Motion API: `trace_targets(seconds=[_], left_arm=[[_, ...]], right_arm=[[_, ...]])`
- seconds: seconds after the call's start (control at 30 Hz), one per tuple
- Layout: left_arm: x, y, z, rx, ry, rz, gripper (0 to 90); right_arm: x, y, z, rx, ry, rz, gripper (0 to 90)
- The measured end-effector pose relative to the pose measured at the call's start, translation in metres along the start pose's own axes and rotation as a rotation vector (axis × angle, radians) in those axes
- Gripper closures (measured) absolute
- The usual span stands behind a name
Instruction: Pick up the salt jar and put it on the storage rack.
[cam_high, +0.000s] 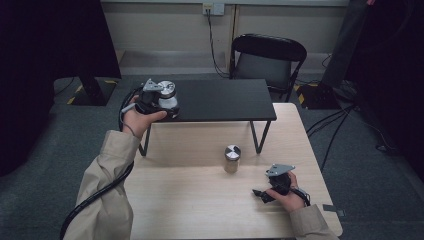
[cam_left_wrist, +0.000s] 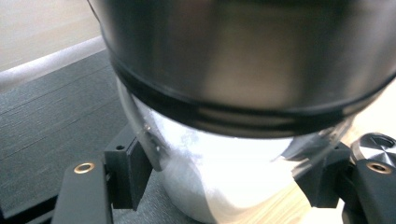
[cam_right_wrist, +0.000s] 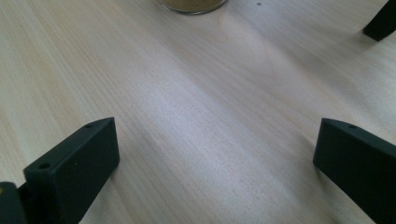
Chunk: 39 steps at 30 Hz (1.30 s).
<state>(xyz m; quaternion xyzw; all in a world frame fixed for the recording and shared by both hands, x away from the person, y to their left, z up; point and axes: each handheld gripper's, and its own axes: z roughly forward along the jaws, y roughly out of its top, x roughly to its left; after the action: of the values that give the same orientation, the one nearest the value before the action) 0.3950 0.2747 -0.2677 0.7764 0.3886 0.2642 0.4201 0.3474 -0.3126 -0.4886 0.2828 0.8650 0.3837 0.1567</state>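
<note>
Grey carpet surrounded a light wooden tabletop (cam_high: 200, 210), and a low black shelf (cam_high: 225, 100) stood across its far edge. At the shelf's left end, the left hand-held gripper (cam_high: 167, 106) pinched a glass jar (cam_high: 168, 97) with a metal lid; in the left gripper view the jar (cam_left_wrist: 224, 186) sat clamped between both black jaws. A second, similar jar (cam_high: 232, 159) stood on the tabletop near the shelf's right legs. Close to the right edge, the right hand-held gripper (cam_high: 261, 194) rested low with jaws spread wide, holding nothing.
</note>
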Motion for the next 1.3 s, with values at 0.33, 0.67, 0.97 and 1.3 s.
trace_targets(seconds=[0.33, 0.67, 0.97, 1.3], left_arm=[[0.003, 0.000, 0.008, 0.013, 0.022, -0.024, 30.2], [0.008, 0.000, 0.011, 0.018, 0.025, -0.035, 30.1], [0.010, -0.003, 0.013, 0.007, 0.019, -0.051, 30.1], [0.012, -0.004, 0.013, 0.001, 0.014, -0.051, 29.9]], right_arm=[[0.000, 0.000, 0.000, 0.000, 0.002, -0.001, 0.0], [0.000, 0.000, 0.000, 0.000, 0.002, -0.002, 0.0], [0.000, 0.000, 0.000, 0.001, 0.003, -0.002, 0.0], [0.000, 0.000, 0.000, 0.000, 0.003, -0.003, 0.0]])
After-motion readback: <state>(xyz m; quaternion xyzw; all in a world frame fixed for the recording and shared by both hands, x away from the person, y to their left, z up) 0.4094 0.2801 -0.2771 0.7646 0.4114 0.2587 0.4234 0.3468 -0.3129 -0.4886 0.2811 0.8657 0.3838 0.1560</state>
